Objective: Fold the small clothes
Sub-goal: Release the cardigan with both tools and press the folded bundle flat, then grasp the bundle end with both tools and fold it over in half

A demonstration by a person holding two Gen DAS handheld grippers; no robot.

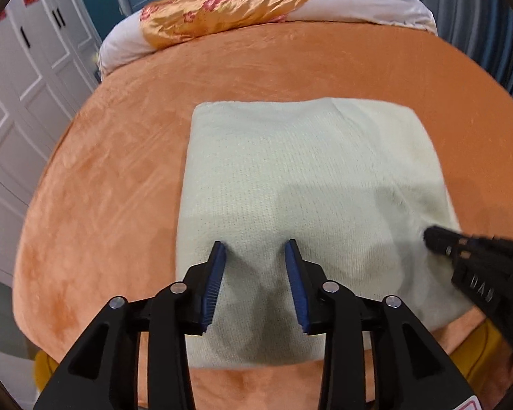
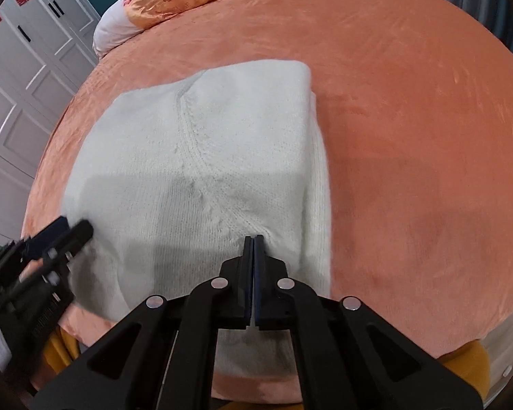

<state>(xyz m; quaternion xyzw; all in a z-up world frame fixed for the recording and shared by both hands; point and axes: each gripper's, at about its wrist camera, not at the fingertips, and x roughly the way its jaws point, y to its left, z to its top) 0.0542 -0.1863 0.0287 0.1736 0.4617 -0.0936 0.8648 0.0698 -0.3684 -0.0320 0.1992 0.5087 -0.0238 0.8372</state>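
Left wrist view shows the pale cream knitted garment (image 1: 311, 212) lying as a squarish folded bundle on the orange plush bed cover (image 1: 119, 171), with the left gripper (image 1: 255, 249) hovering over its near edge, jaws spread wide and nothing between the blue ribbed pads (image 1: 215, 283). At about 3 o'clock in that view the right gripper (image 1: 437, 235) reaches in over the bundle's right side. From the right wrist view, the right gripper (image 2: 253, 239) has its jaws pressed together at the foot of a raised knitted seam (image 2: 201, 157); whether a pinch of knit is caught between them cannot be told — the pads meet right at the cloth.

The step in hand looks like a final fold or a tidy-up. To do it well, the left jaws should drop over the near hem and take all layers, not just the top one. Both grips should then lift level and travel toward 12 o'clock together, so the loose strip (image 2: 319, 184) along the bundle's 3 o'clock side stays tucked.
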